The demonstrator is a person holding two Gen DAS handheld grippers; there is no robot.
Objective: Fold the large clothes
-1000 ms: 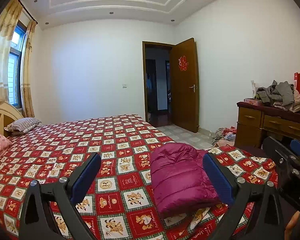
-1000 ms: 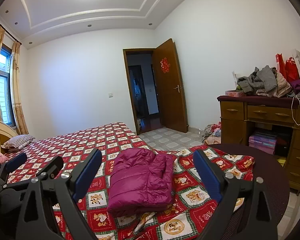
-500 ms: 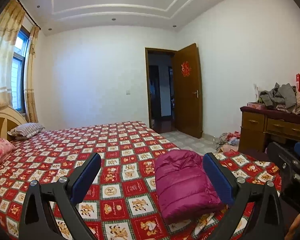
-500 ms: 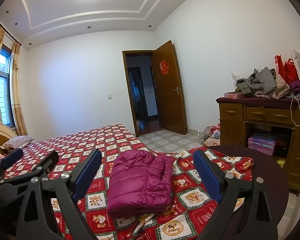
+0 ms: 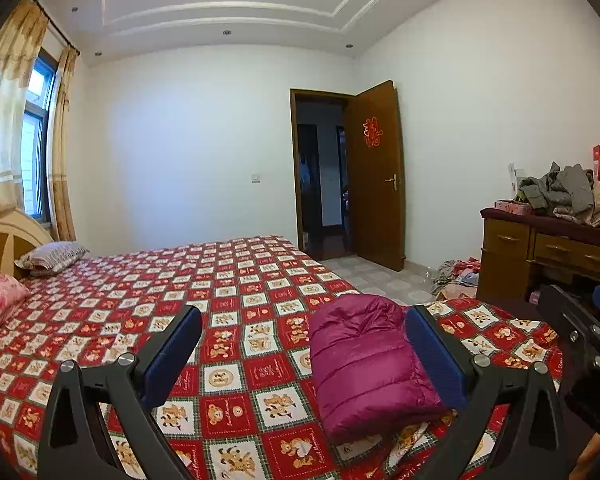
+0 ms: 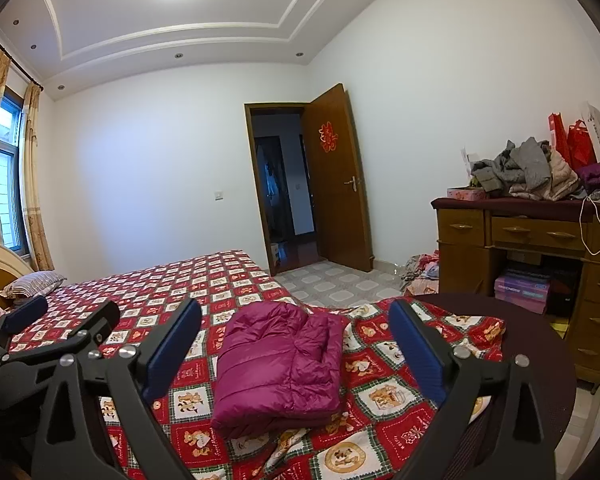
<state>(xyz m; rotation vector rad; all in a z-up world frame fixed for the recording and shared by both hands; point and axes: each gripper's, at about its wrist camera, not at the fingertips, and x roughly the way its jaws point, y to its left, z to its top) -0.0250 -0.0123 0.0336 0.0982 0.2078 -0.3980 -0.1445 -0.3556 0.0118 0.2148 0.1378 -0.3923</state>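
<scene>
A magenta puffer jacket [image 5: 364, 364] [image 6: 280, 364] lies folded into a compact rectangle on the red patterned bedspread [image 5: 236, 292] [image 6: 204, 280], near the bed's foot corner. My left gripper [image 5: 300, 344] is open and held above the bed, nothing between its blue pads; the jacket sits just inside its right finger. My right gripper [image 6: 296, 340] is open too, with the jacket lying below between its fingers, untouched. The left gripper's body shows at the left edge of the right wrist view, and the right gripper's at the right edge of the left wrist view.
A wooden dresser [image 6: 516, 240] [image 5: 540, 252] piled with clothes stands at the right wall. More clothes lie on the tiled floor [image 6: 420, 276] beside it. An open door [image 6: 336, 184] is at the back. Pillows [image 5: 48, 256] lie at the headboard, far left.
Both grippers have tilted slightly upward and drawn back, so the jacket sits a little lower in each view. The jacket itself has not moved and both grippers stay open.
</scene>
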